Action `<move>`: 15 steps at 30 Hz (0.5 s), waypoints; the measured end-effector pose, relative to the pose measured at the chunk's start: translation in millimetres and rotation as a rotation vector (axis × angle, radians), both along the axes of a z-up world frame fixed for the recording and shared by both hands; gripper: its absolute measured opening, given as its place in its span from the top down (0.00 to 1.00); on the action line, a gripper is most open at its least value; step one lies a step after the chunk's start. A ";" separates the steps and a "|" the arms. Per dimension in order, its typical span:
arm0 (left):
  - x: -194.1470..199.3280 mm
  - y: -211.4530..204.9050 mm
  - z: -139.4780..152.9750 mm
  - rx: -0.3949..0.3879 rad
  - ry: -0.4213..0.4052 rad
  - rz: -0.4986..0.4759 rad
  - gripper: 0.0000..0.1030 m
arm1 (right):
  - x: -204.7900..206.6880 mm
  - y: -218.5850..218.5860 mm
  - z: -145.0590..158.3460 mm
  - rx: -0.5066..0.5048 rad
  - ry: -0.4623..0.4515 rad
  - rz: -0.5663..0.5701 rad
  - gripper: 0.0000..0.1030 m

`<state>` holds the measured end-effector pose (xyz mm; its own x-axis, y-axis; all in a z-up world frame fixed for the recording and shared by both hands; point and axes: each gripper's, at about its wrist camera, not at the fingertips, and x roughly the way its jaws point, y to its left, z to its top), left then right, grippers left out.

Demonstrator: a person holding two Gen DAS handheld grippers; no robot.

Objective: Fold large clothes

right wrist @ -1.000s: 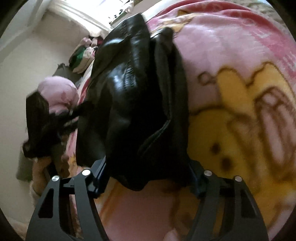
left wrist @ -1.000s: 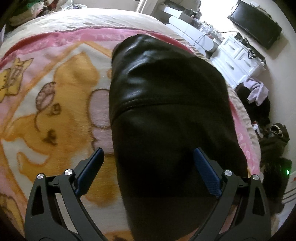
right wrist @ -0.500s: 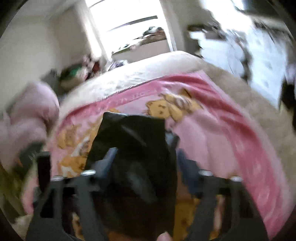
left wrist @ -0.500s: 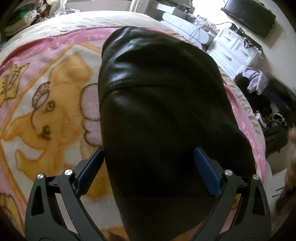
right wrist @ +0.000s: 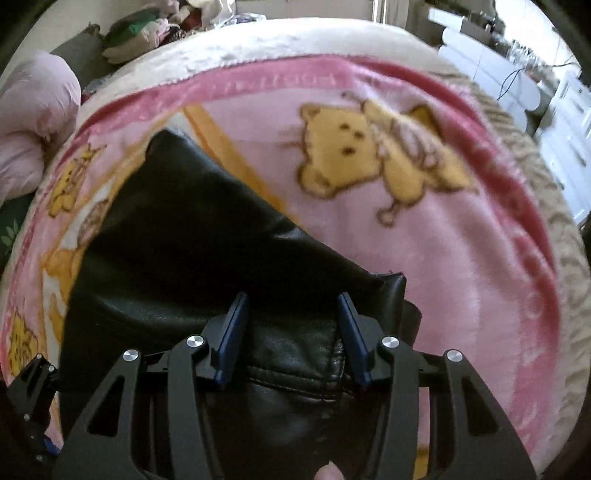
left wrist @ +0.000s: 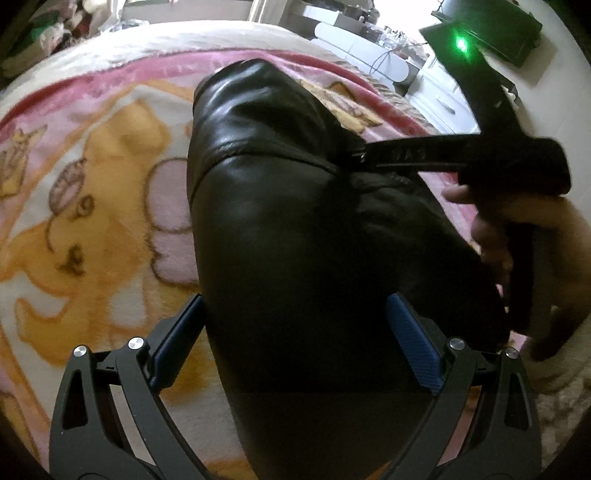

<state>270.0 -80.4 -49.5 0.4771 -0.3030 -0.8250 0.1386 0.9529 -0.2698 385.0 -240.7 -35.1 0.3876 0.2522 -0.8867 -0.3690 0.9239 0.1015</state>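
A black leather jacket lies folded into a long bundle on the pink cartoon blanket. My left gripper straddles its near end; the leather fills the whole gap between the wide-set blue pads. In the left wrist view my right gripper comes in from the right, held by a hand, its tip at the jacket's right edge. In the right wrist view the right gripper stands half closed, with a seamed fold of the jacket pinched between its pads.
The blanket covers a beige bedspread. A pink pillow and a pile of clothes lie at the far left. White drawers and a dark screen stand to the right of the bed.
My right gripper swung around from the jacket's other side to its right edge, narrowed its jaws on the leather, and came into the left wrist view. The left gripper stayed put.
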 end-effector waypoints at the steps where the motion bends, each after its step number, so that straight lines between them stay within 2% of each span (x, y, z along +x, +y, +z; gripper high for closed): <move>1: 0.3 -0.3 -0.6 0.002 0.000 0.003 0.12 | -0.8 -0.5 -3.1 0.012 0.010 -0.002 0.54; 3: 1.6 -0.6 -1.2 0.004 0.002 0.001 0.12 | 4.1 -3.4 -10.2 0.049 0.033 -0.010 0.54; 7: 3.1 -1.0 -2.0 0.006 0.010 0.004 0.12 | 5.4 1.6 -13.6 0.046 0.034 -0.010 0.54; 15: -2.3 -1.1 8.4 -0.002 0.021 0.012 0.12 | -14.6 -1.6 12.0 0.023 -0.041 -0.022 0.52</move>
<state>267.7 -81.5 -41.1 0.4633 -0.2990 -0.8342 0.1218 0.9539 -0.2743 370.4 -242.3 -23.1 0.4293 0.2635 -0.8639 -0.3530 0.9294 0.1081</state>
